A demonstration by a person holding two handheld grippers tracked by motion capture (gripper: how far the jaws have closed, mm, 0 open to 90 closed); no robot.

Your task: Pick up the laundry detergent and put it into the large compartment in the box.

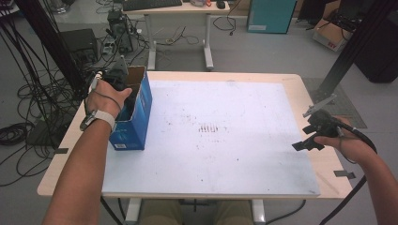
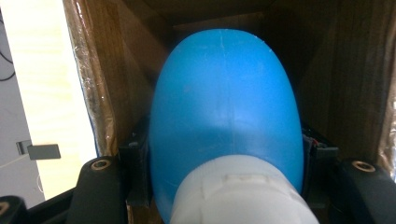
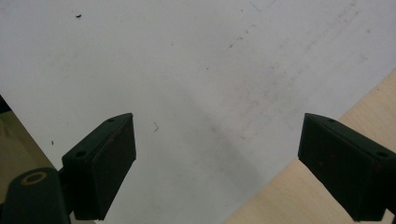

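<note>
Left gripper view: my left gripper [image 2: 224, 186] is clamped on blue bottle [image 2: 226, 107] inside cardboard box [image 1: 139, 110]. Right gripper [image 3: 217, 163] idle, jaws apart. Judged step: placing or extracting; next needs straight vertical travel.

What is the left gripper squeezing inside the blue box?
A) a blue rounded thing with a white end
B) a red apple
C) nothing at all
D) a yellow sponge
A: in the left gripper view, the left gripper has its black jaws pressed on both sides of a blue rounded object with a white end, down between the brown inner walls of the cardboard box.
</note>
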